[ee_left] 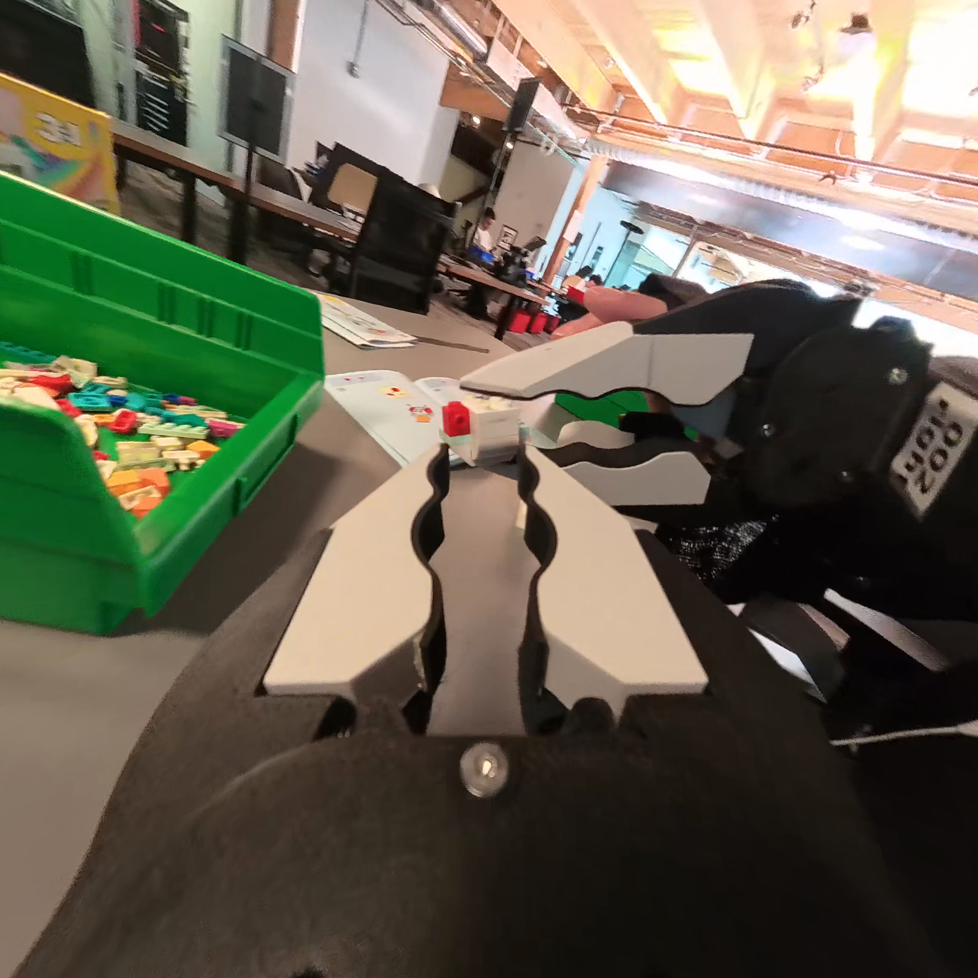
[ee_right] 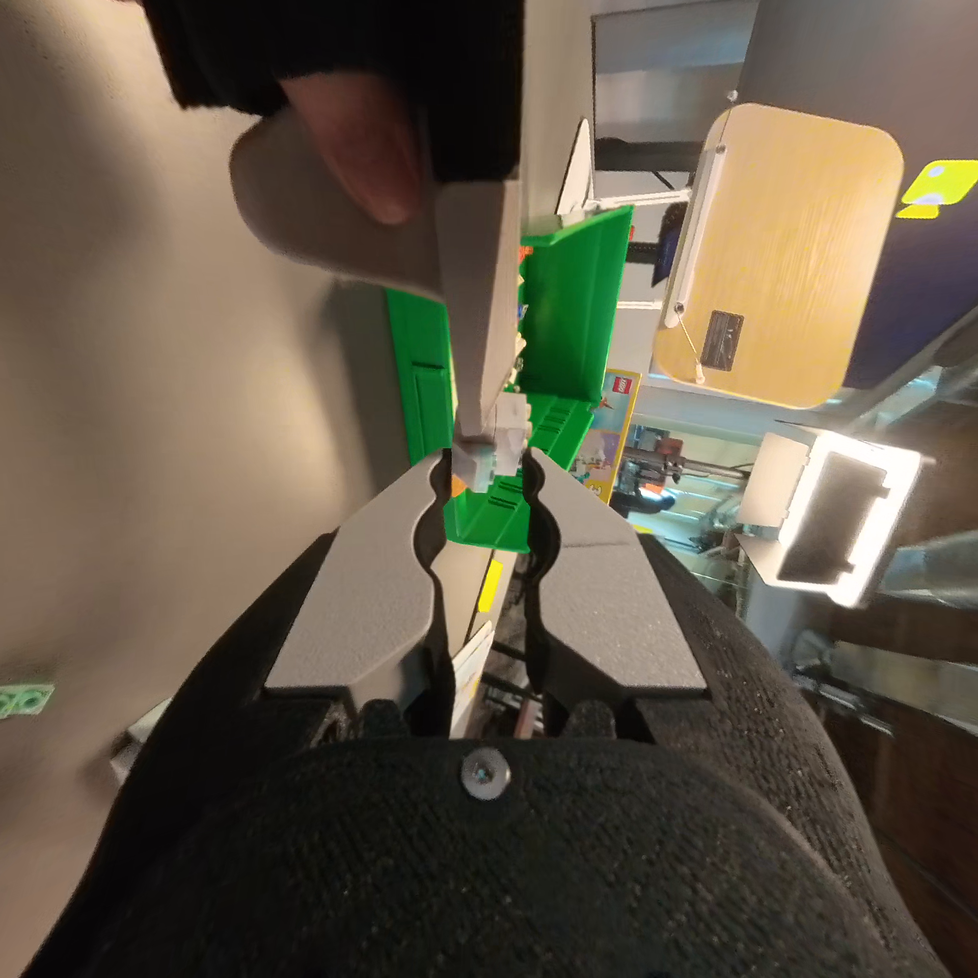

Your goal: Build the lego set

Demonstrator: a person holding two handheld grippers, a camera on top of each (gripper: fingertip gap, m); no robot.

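White brick assembly, red stud piece

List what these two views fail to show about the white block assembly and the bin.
- White block assembly: underside hidden by both tools' fingers, left wrist view.
- Its red piece: not seen in right wrist view.
- Green bin: bricks blurred; left edge cut off.

I see small white lego assembly, frame centre | red stud brick on its left face, pale mint plate beneath | loose multicoloured bricks heaped in green bin, left of frame | assembly blurred in right wrist view.
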